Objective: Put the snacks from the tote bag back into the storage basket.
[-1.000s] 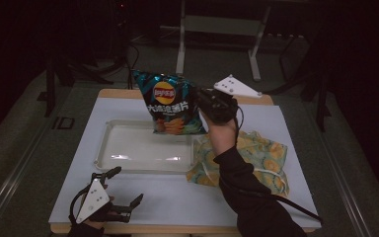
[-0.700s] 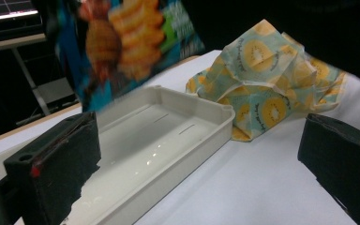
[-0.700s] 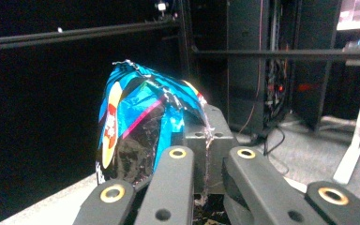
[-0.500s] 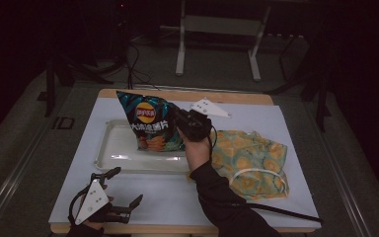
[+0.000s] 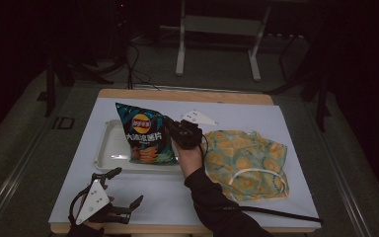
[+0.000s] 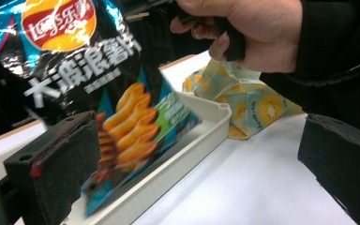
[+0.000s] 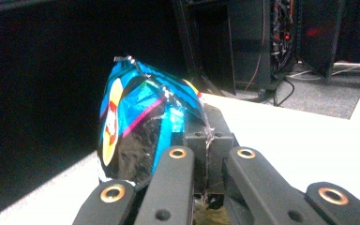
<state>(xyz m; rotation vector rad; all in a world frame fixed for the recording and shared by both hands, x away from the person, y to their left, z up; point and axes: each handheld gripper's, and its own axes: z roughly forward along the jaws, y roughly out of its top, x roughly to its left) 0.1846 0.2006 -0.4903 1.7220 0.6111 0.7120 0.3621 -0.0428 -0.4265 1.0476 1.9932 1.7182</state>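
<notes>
The chip bag (image 5: 145, 140) stood nearly upright with its bottom edge inside the white tray (image 5: 109, 150), leaning a little toward my left; in my left gripper view the bag (image 6: 98, 84) dipped below the tray's (image 6: 201, 129) near wall. I had it by its right side seam: my right gripper (image 5: 170, 127) was clamped tight on the seam, and along my own fingers (image 7: 220, 136) I saw the crimped edge of the bag (image 7: 140, 122) pinched flat between the two pads. My right hand (image 5: 190, 148) sat just beside the bag, above the tray's right end, and showed near the top of my left gripper view (image 6: 258, 33). Right of the tray lay the kiwi-print cloth (image 5: 244, 160), crumpled on the counter (image 5: 168, 197), close to the tray's corner. My left gripper (image 5: 121, 195) rested at the counter's near left edge, well apart from the bag, its fingers (image 6: 51, 164) spread wide with nothing between them
</notes>
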